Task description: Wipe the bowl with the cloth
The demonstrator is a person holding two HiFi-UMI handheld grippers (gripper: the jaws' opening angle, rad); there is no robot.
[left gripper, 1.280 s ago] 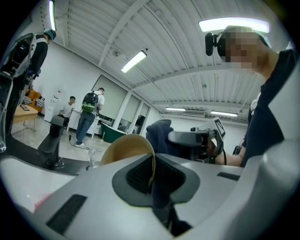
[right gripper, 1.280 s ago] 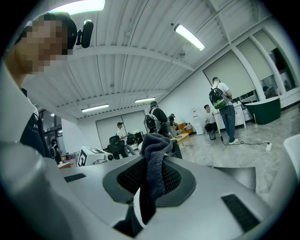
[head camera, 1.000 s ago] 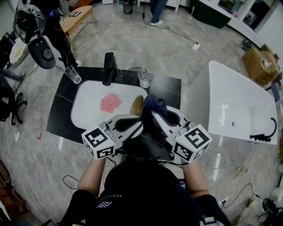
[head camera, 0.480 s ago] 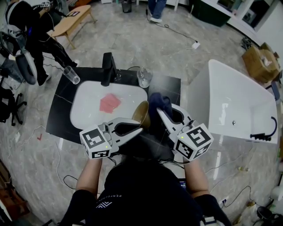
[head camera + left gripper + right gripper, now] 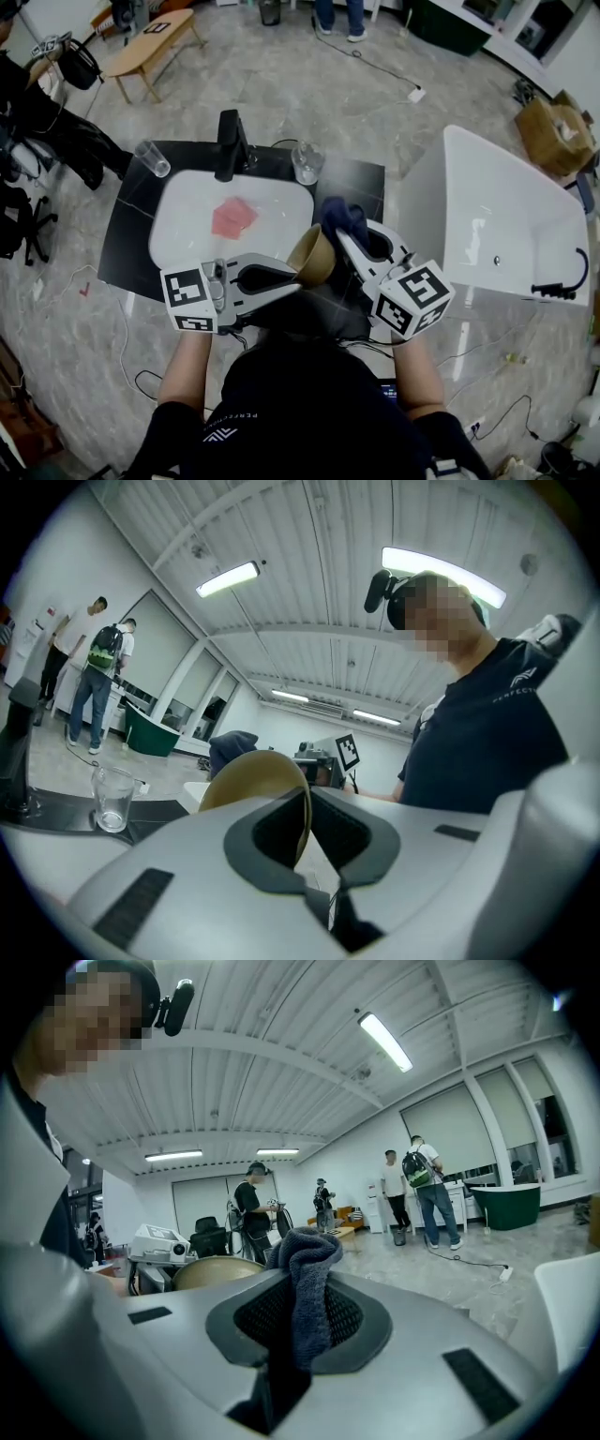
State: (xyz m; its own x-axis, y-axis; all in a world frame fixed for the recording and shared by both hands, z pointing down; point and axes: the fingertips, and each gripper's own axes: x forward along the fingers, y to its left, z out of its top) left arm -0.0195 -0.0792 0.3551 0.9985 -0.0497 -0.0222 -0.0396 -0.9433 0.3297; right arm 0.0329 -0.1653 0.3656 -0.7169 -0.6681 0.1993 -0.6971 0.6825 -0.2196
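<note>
A black worktop (image 5: 357, 179) stands on a grey marbled floor (image 5: 309, 84), with a white sink (image 5: 183, 239) set into it. A black faucet (image 5: 231, 145) rises at the sink's far edge. A pink rag (image 5: 233, 217) lies flat in the basin.

One glass (image 5: 154, 157) sits at the worktop's far left corner, and a second glass (image 5: 307, 165) stands just right of the faucet. A white bathtub (image 5: 506, 225) fills the space to the right. A wooden bench (image 5: 155, 37) is far left, a cardboard box (image 5: 556, 139) far right, and a cable (image 5: 375, 67) trails across the far floor.

Over the sink's near right edge, the left claw (image 5: 292, 270) is clamped on the rim of the tan bowl (image 5: 312, 256), which is tipped on its side. The right claw (image 5: 349, 246) pinches the dark blue cloth (image 5: 343, 217), which bunches up just beside the bowl's far right side. The basin's left half lies open, and the bathtub wall crowds the right.
</note>
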